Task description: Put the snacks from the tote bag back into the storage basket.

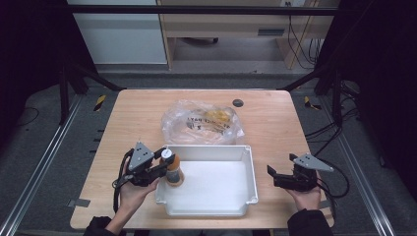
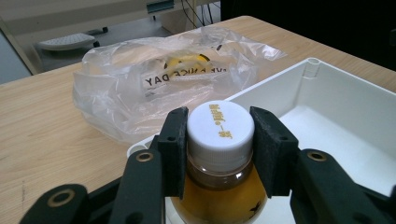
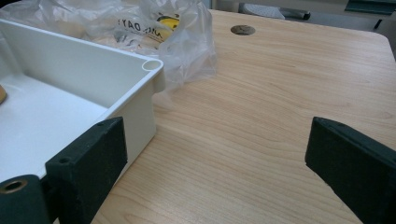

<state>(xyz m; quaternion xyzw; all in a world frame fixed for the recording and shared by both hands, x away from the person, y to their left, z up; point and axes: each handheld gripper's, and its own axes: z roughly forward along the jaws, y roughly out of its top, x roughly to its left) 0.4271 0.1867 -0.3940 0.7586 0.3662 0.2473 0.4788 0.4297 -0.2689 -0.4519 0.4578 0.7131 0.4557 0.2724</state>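
Observation:
A small bottle (image 1: pixel 173 170) of amber liquid with a white cap (image 2: pixel 219 122) stands upright at the left end of the white tray (image 1: pixel 251 173). My left gripper (image 1: pixel 166 164) is shut on it, with the black pads (image 2: pixel 173 140) pressed on either side of the cap and neck. Whether the bottle rests on the tray floor is hidden. My right gripper (image 1: pixel 273 177) hovers just right of the tray, open, with nothing between its jaws; in the right gripper view (image 3: pixel 219 154) bare table lies between them and the tray corner (image 3: pixel 152 65) is at the left.
A crumpled clear plastic bag (image 1: pixel 201 123) with printed lettering and something yellow inside lies behind the tray, touching its far wall. A dark round grommet (image 1: pixel 238 103) sits near the table's far edge. Cables trail off the table's right side.

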